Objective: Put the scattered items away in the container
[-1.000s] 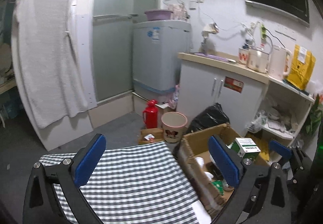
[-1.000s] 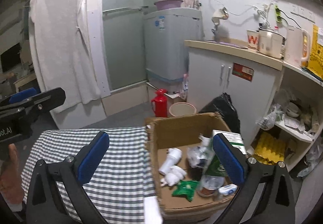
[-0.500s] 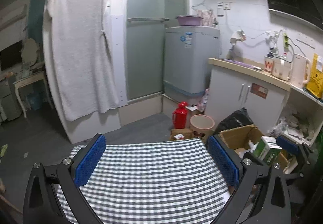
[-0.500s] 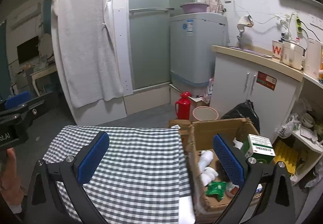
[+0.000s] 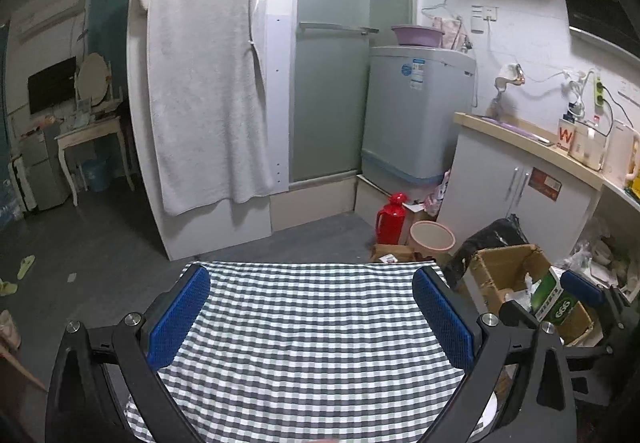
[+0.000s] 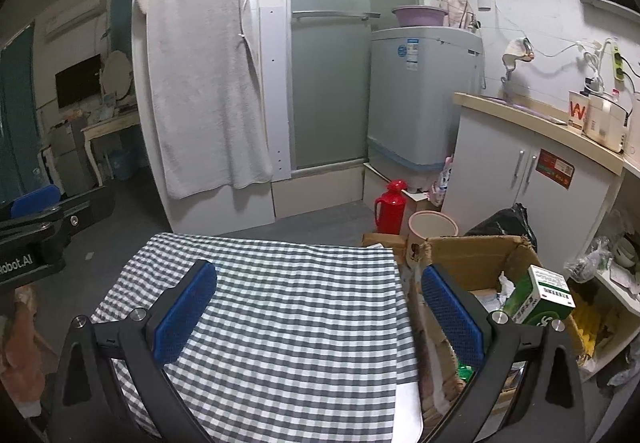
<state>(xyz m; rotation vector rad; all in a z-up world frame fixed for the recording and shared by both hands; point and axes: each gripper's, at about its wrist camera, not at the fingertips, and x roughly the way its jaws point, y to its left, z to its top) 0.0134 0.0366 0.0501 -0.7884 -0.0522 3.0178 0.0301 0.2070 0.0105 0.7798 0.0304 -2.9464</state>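
A cardboard box (image 6: 476, 263) stands at the right end of the checked tablecloth (image 6: 300, 307); it also shows in the left wrist view as the cardboard box (image 5: 508, 267). Inside it I see a green and white carton (image 6: 540, 299) and white crumpled items; the same carton (image 5: 554, 303) shows from the left. My left gripper (image 5: 310, 317) hangs open over the bare checked cloth (image 5: 304, 331), holding nothing. My right gripper (image 6: 318, 309) is open too, its right finger overlapping the box's near wall. No loose item lies on the cloth in either view.
Behind the table stand a red thermos (image 5: 390, 219), a pink bin (image 5: 432, 237) and a black bag (image 5: 496, 235) on the floor. A white cabinet (image 6: 528, 179) and washing machine (image 6: 424, 99) line the right wall. A white towel (image 5: 204, 91) hangs at the back.
Both grippers have swung left and drawn back, away from the box. The box has slid from the centre to the right edge of both views. Both stay open and hold nothing.
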